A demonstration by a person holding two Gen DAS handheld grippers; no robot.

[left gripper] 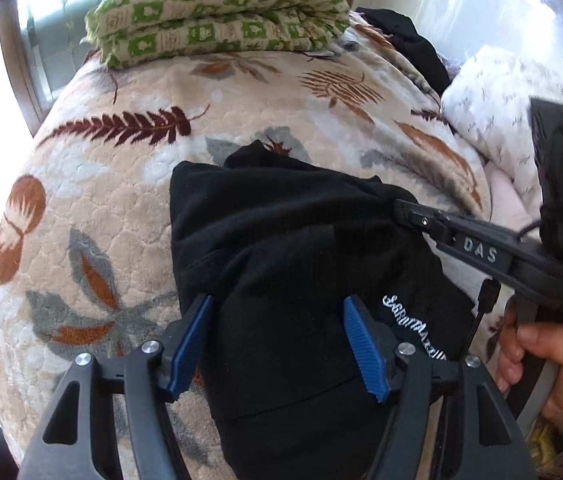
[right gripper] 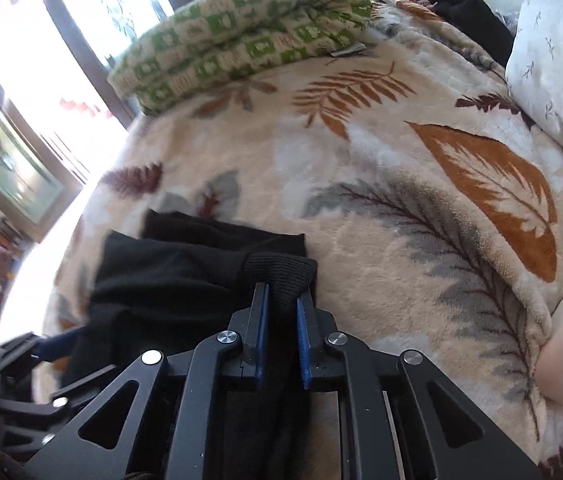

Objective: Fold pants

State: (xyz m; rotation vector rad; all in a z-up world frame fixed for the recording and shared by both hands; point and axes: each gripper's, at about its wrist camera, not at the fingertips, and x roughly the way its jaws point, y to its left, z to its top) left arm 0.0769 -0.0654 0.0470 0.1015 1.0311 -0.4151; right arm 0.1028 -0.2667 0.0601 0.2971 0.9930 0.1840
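Note:
The black pants (left gripper: 281, 248) lie bunched in folds on a leaf-patterned blanket (left gripper: 121, 168); white script lettering shows on them near my left gripper. My left gripper (left gripper: 277, 320) is open, its blue pads spread just above the pants. My right gripper (right gripper: 283, 300) is shut on the ribbed black cuff (right gripper: 289, 270) at the pants' right edge. It also shows in the left wrist view (left gripper: 405, 208), reaching in from the right. The pants (right gripper: 169, 272) extend left of it.
A folded green-and-cream quilt (left gripper: 217, 12) lies at the far end of the bed. Another dark garment (left gripper: 409, 40) and a white pillow (left gripper: 493, 100) lie at the right. Windows are on the left, beyond the bed's edge. A hand (left gripper: 553, 364) holds the right gripper.

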